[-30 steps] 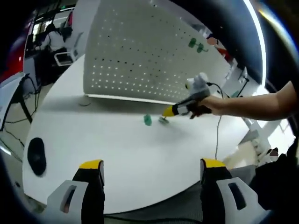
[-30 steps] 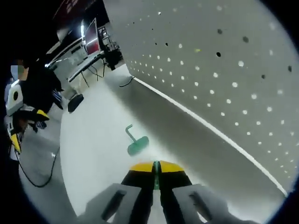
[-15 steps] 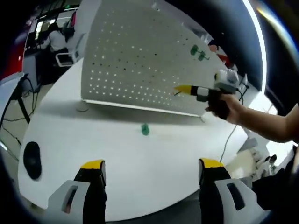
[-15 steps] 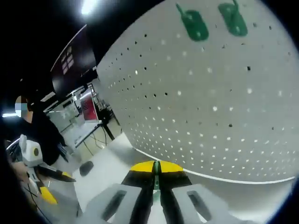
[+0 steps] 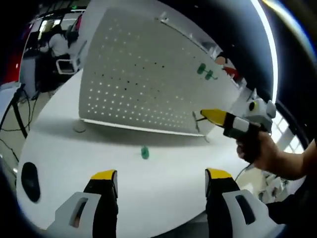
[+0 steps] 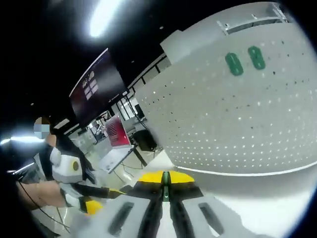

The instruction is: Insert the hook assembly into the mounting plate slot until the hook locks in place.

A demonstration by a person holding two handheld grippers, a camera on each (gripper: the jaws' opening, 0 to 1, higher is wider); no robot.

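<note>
The white counter [image 5: 163, 173] carries my upright perforated mounting plate [image 5: 143, 79], which stands near its far edge with two green hooks [image 5: 204, 72] already seated in its upper right holes. My left tool [image 5: 161, 186] hangs low over the counter's near side, its yellow-tipped jaws spread wide with nothing between them. My right tool [image 5: 204, 115], in my hand [image 5: 260, 151], is raised close before the plate's lower right corner, jaws pressed together on a thin green hook stem [image 6: 165, 184]. One more small green hook [image 5: 144, 152] lies loose on the counter before the plate
</note>
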